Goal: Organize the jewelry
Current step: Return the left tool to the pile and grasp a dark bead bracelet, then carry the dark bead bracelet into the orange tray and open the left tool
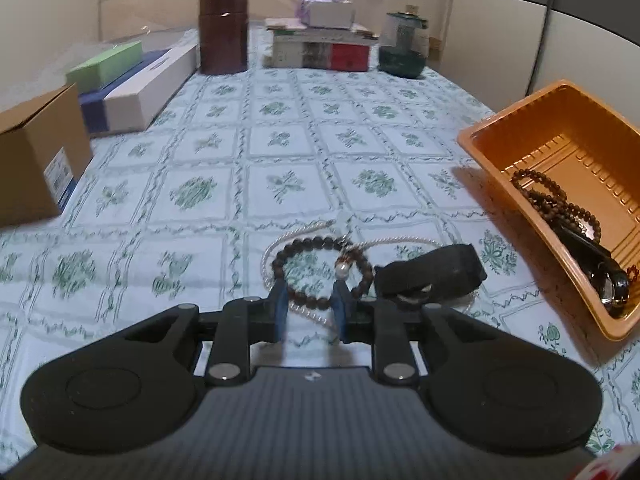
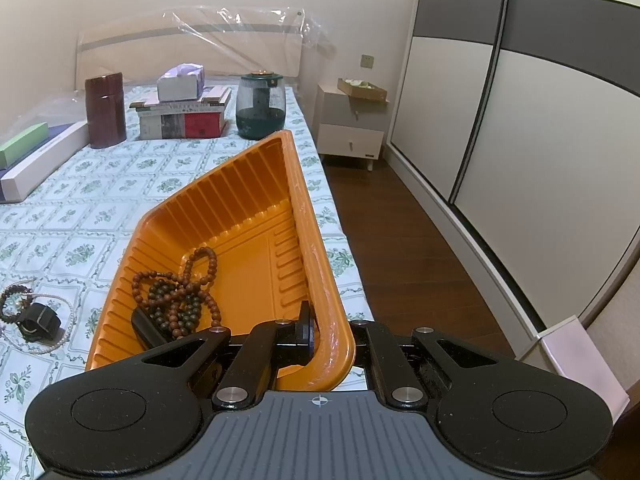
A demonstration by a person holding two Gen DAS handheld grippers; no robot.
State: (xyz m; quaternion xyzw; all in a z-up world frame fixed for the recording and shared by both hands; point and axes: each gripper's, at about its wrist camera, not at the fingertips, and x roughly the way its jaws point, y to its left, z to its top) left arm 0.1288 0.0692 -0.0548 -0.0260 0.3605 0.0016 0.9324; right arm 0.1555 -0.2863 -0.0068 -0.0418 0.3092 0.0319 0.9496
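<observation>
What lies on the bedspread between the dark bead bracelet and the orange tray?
A black watch lies between the bead bracelet and the orange tray, over a pearl strand. The left wrist view shows it best.

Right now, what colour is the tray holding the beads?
Orange tray, ribbed walls; clearest in the right wrist view.

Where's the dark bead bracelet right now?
Left wrist view, low centre: the dark bead bracelet lies on the tablecloth over a pearl necklace, between the left gripper's fingertips, left of a black watch.

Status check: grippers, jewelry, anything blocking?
Left gripper open, straddling dark bead bracelet. Right gripper shut on orange tray rim. Pearl strand tangled underneath; black watch beside.
</observation>
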